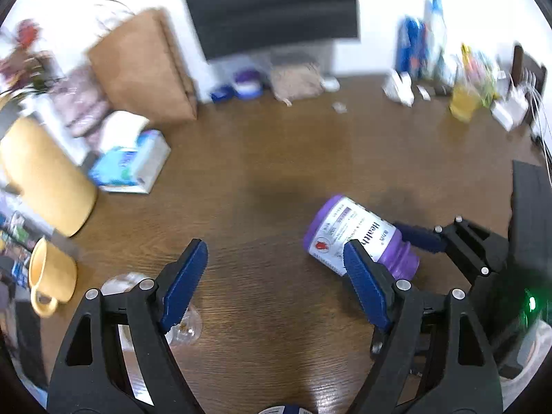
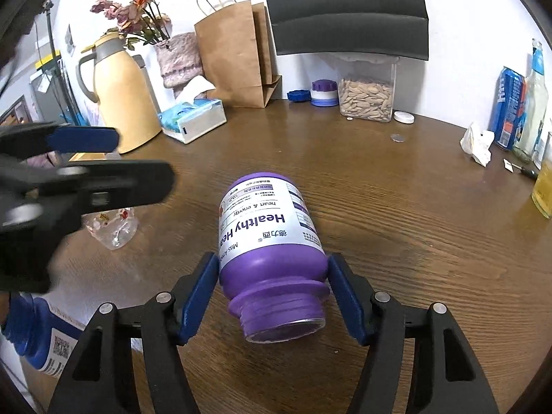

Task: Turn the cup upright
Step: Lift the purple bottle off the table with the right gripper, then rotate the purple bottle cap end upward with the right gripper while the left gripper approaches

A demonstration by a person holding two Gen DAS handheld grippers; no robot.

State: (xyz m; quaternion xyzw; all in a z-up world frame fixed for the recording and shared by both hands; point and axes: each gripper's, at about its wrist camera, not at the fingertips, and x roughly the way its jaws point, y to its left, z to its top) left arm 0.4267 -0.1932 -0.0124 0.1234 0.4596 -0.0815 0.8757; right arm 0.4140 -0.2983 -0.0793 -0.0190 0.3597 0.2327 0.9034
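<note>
A clear glass cup (image 2: 112, 227) with a red flower print lies on the brown table (image 2: 396, 224), left of centre. In the left wrist view the cup (image 1: 120, 283) is low on the left, partly hidden behind my left finger. My left gripper (image 1: 272, 255) is open above the table with nothing between its fingers, the cup just outside its left finger. It shows blurred in the right wrist view, where the left gripper (image 2: 114, 158) hangs above the cup. My right gripper (image 2: 272, 272) is shut on the shoulder of a capless purple bottle (image 2: 265, 227), mouth toward the camera.
A yellow thermos (image 2: 120, 96), tissue box (image 2: 193, 117), paper bag (image 2: 238, 58) and seed container (image 2: 367, 98) line the back. A yellow mug (image 1: 51, 276) stands at the left. A blue can (image 2: 510, 110) and crumpled tissue (image 2: 477, 143) sit at the right, a blue bottle (image 2: 38, 338) near left.
</note>
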